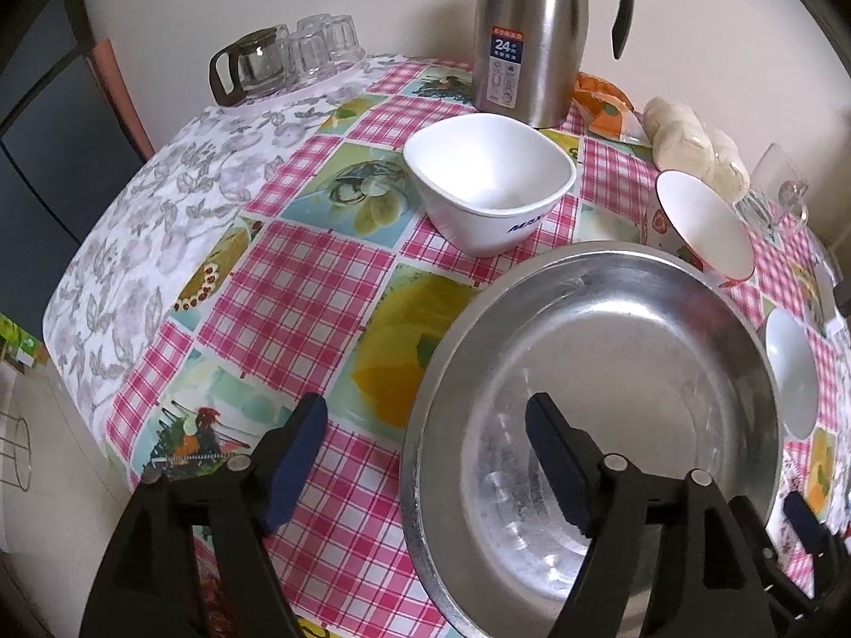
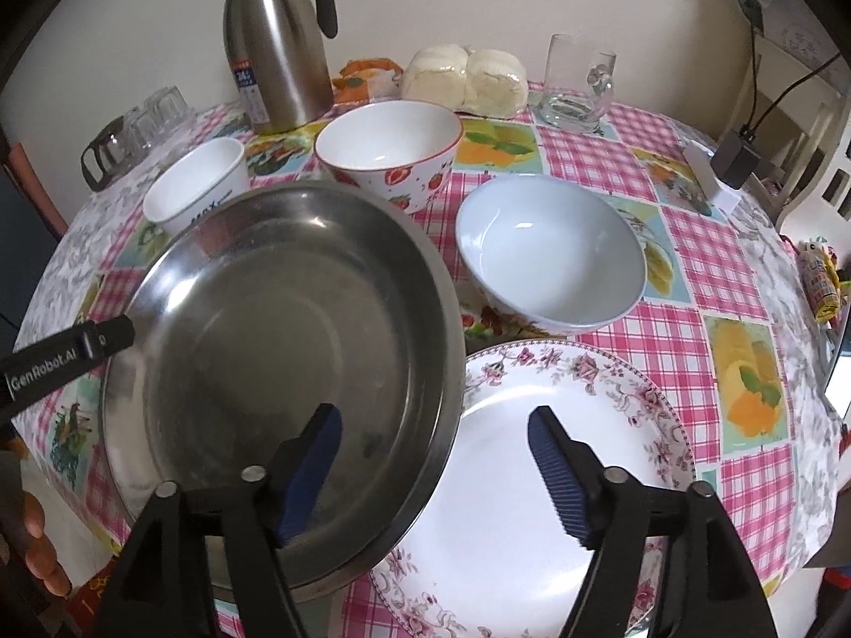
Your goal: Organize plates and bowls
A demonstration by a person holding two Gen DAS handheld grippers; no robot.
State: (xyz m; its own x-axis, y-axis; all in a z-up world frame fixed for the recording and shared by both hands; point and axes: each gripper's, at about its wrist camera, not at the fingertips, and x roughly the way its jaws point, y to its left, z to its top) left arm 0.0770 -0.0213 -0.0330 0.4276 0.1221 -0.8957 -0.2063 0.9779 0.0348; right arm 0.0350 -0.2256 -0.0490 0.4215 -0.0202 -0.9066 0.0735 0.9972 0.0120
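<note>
Two grippers are straddling opposite rims of the steel pan point(image 2: 276, 340), which is sitting on the checked tablecloth point(image 1: 298, 287) and overlapping the floral plate point(image 2: 532, 457). Your left gripper point(image 1: 425, 457) and right gripper point(image 2: 433, 470) are both standing spread, pads pressing on nothing. Three bowls are waiting behind: square point(image 1: 489, 181), strawberry point(image 2: 391, 151), pale blue point(image 2: 550, 250). Farther back, a thermos point(image 2: 276, 48) is standing.

steel pan point(image 2: 276, 329) left | plate point(image 2: 532, 478) right | bowls point(image 2: 548, 255) behind
</note>
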